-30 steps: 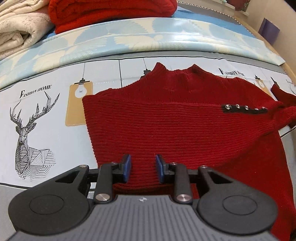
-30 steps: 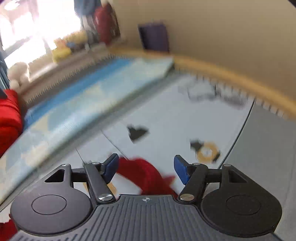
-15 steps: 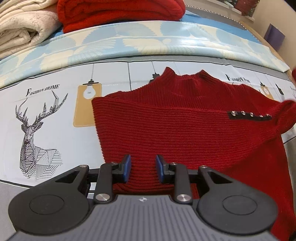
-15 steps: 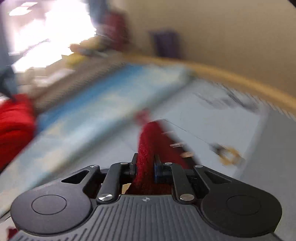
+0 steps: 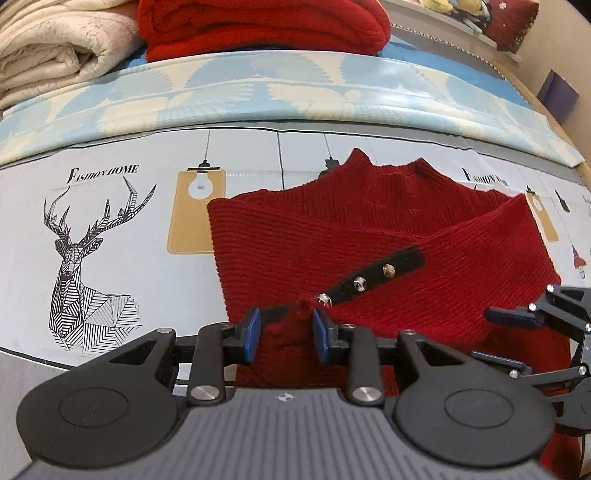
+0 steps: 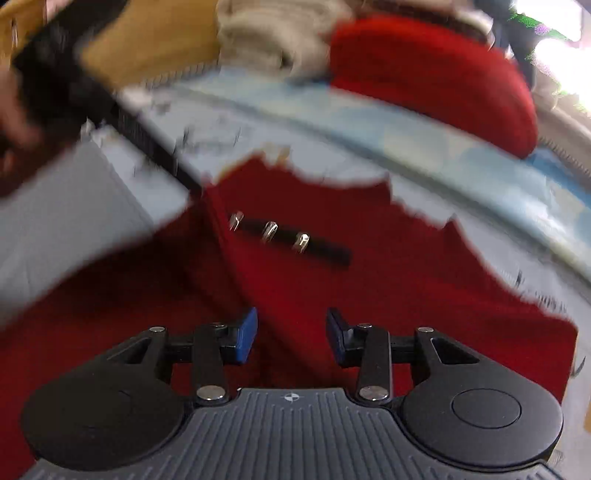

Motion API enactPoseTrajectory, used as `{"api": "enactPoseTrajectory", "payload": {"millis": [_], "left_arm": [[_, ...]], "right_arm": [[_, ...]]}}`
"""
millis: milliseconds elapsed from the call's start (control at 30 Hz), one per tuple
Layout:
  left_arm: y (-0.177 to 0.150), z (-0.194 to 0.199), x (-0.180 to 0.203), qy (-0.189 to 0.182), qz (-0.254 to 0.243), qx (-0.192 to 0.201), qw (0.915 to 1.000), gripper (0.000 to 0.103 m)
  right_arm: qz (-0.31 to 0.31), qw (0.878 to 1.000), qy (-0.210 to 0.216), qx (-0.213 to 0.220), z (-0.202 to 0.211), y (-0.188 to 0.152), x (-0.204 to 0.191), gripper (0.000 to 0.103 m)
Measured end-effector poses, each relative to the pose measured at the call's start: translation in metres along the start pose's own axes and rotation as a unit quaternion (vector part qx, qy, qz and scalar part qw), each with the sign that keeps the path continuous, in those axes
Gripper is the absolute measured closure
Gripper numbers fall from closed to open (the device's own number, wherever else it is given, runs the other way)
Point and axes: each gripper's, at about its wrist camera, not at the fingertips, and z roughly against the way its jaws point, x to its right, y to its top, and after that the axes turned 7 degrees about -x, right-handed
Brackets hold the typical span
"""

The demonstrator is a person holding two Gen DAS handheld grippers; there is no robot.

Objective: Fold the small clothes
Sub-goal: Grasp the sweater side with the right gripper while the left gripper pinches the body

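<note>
A dark red knit sweater (image 5: 369,236) lies flat on the printed cloth, neck to the far side. Its right sleeve is folded across the body, and the black cuff strip with metal buttons (image 5: 373,277) ends near my left gripper. My left gripper (image 5: 284,334) is open low over the sweater's near left part, with bunched knit between its blue pads. My right gripper (image 6: 291,334) is open and empty above the sweater (image 6: 369,288); the cuff strip (image 6: 291,240) lies ahead of it. The right gripper also shows in the left wrist view (image 5: 517,332).
The printed cloth (image 5: 110,229) carries a deer drawing and lamp pictures. Behind it lie a blue leaf-pattern mat (image 5: 258,92), a folded red blanket (image 5: 258,26) and a folded cream blanket (image 5: 44,55). A purple box (image 5: 557,96) stands at the far right.
My right gripper carried the right sleeve across the sweater's body to the left, then opened and let it go. My left gripper stayed open and shifted slightly.
</note>
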Motion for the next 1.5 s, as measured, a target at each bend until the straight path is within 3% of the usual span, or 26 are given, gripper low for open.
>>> {"api": "enactPoseTrajectory", "payload": {"millis": [167,300,400,467,600,667,700,733,800,867,933,967,1067,1100,1167,1300,1367,1433,1500], "left_arm": [[0.005,-0.001,-0.021,-0.026,0.053,-0.003,0.9982,0.067],[0.005,-0.009,-0.049,-0.078,0.156,-0.019,0.9845,0.057],[0.000,-0.020,-0.063,-0.116,0.221,-0.049,0.9671,0.055],[-0.003,-0.028,-0.066,-0.143,0.242,-0.067,0.9572,0.055],[-0.007,-0.045,-0.060,-0.173,0.261,-0.099,0.9445,0.054],[-0.007,-0.049,-0.056,-0.164,0.261,-0.102,0.9457,0.055],[-0.006,-0.049,-0.054,-0.156,0.257,-0.099,0.9485,0.067],[-0.003,-0.046,-0.050,-0.141,0.240,-0.089,0.9562,0.088],[0.005,-0.028,-0.041,-0.087,0.185,-0.038,0.9783,0.097],[0.012,-0.003,-0.031,-0.053,0.141,0.027,0.9882,0.098],[0.014,0.011,-0.028,-0.045,0.131,0.058,0.9886,0.098],[0.013,0.008,-0.029,-0.040,0.135,0.050,0.9888,0.098],[0.008,-0.023,-0.032,-0.030,0.150,-0.027,0.9879,0.098],[0.006,-0.028,-0.033,-0.014,0.154,-0.036,0.9873,0.098],[0.006,-0.018,-0.035,0.012,0.157,-0.013,0.9874,0.098],[0.009,0.000,-0.029,-0.015,0.137,0.032,0.9900,0.096],[0.009,-0.012,-0.018,-0.044,0.115,0.003,0.9924,0.095],[0.004,-0.031,-0.015,-0.094,0.128,-0.046,0.9863,0.095],[-0.001,-0.043,-0.015,-0.093,0.134,-0.073,0.9839,0.095]], "right_arm": [[-0.061,0.998,-0.021,0.003,0.025,0.000,0.029,0.057],[-0.144,0.987,-0.074,0.002,0.040,0.000,0.077,0.050],[-0.234,0.964,-0.128,-0.021,0.043,-0.013,0.114,0.050],[-0.297,0.940,-0.163,-0.039,0.048,-0.026,0.137,0.050],[-0.411,0.896,-0.166,-0.034,0.061,-0.052,0.168,0.049],[-0.453,0.878,-0.154,-0.022,0.068,-0.058,0.179,0.049],[-0.464,0.873,-0.151,-0.017,0.067,-0.059,0.181,0.049],[-0.472,0.869,-0.150,-0.013,0.069,-0.062,0.183,0.049],[-0.478,0.866,-0.150,-0.008,0.072,-0.064,0.186,0.049],[-0.481,0.863,-0.151,-0.007,0.070,-0.064,0.187,0.049],[-0.485,0.862,-0.147,-0.011,0.072,-0.067,0.187,0.049],[-0.486,0.862,-0.144,-0.014,0.071,-0.069,0.187,0.049],[-0.483,0.866,-0.128,-0.030,0.062,-0.069,0.190,0.045],[-0.481,0.868,-0.121,-0.040,0.055,-0.069,0.190,0.042],[-0.482,0.866,-0.114,-0.060,0.045,-0.073,0.190,0.042],[-0.507,0.853,-0.100,-0.074,0.030,-0.085,0.196,0.040],[-0.515,0.850,-0.085,-0.067,0.028,-0.088,0.196,0.054],[-0.509,0.854,-0.091,-0.061,0.028,-0.085,0.193,0.063],[-0.505,0.855,-0.103,-0.057,0.032,-0.082,0.191,0.076]]}}
